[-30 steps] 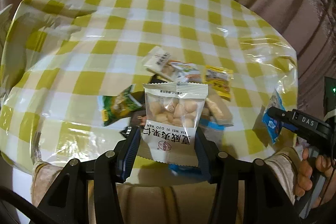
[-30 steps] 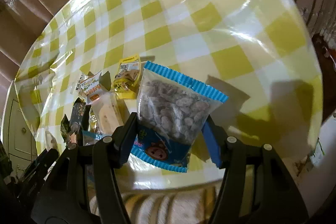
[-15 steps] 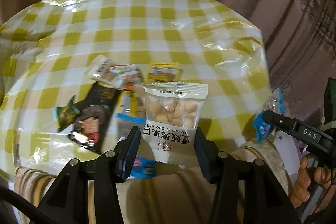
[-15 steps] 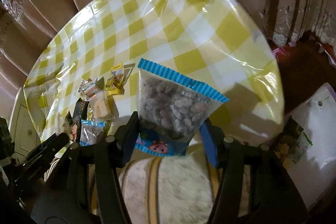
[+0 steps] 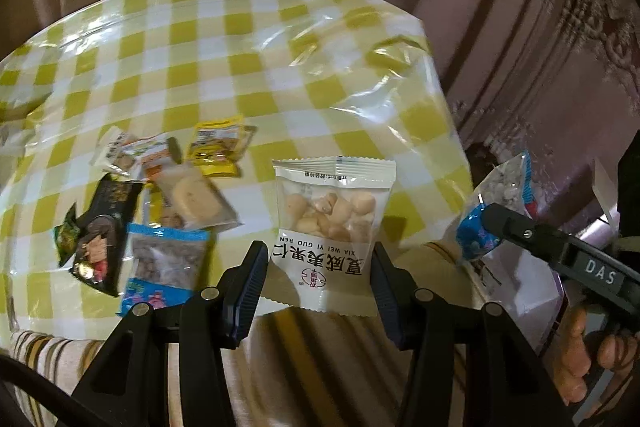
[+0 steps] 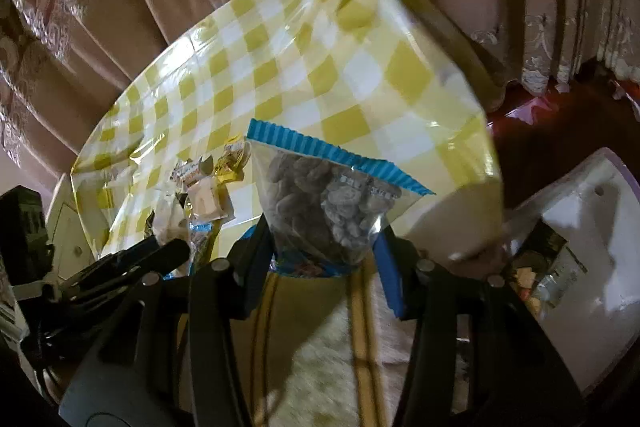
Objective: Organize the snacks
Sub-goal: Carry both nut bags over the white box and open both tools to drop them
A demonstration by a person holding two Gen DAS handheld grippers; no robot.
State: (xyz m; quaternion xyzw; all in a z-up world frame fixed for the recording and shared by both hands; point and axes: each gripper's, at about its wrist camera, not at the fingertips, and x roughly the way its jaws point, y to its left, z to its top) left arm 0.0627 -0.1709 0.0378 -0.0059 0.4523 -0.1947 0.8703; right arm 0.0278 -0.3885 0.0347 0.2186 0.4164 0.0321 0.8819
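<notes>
My left gripper is shut on a white nut packet and holds it upright above the table's near edge. My right gripper is shut on a blue-striped clear packet of dark nuts, off the table's right edge; this packet also shows in the left wrist view. A loose pile of snacks lies on the yellow checked tablecloth: a second blue packet, a black packet, a green packet, a cake packet and a yellow packet.
Brown curtains hang behind and to the right of the table. A striped cloth lies below the table's near edge. A white box with packets in it stands on the dark floor to the right.
Both grippers have pulled back and swung right, each still holding its packet. The right one has left the tabletop towards the white box. The snack pile has slid left in the left view.
</notes>
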